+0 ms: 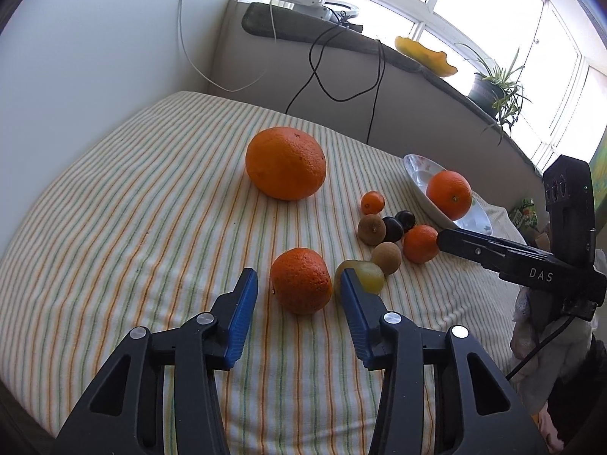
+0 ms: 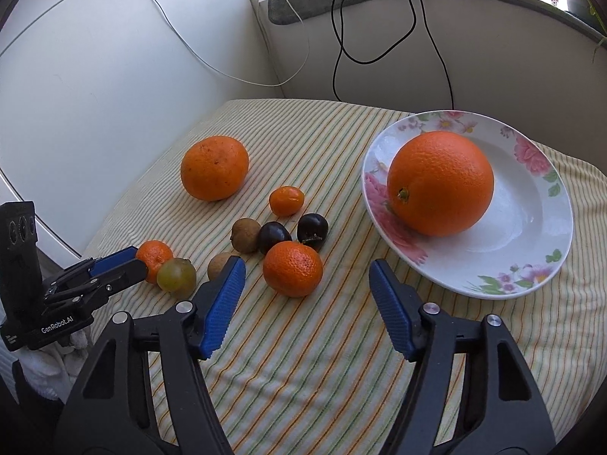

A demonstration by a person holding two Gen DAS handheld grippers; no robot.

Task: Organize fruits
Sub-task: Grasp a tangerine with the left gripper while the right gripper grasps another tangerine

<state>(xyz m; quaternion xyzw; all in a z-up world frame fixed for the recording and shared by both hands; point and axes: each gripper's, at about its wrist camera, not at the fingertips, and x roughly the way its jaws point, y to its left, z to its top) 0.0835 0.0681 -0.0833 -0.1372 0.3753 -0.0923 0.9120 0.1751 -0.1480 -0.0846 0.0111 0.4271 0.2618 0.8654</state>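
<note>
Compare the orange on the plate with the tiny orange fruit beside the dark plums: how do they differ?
The orange on the plate is far larger than the tiny orange fruit. The orange rests in the flowered plate; the tiny fruit lies on the striped cloth. Both are round, orange, and untouched by either gripper.

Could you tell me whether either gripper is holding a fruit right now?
Neither: the left gripper and right gripper are both open, empty.

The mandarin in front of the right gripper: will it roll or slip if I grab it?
The mandarin is round on soft striped cloth, so a nudge probably rolls it only briefly. Its pebbled peel should grip the ribbed pads. Likely soft; squeeze gently.
</note>
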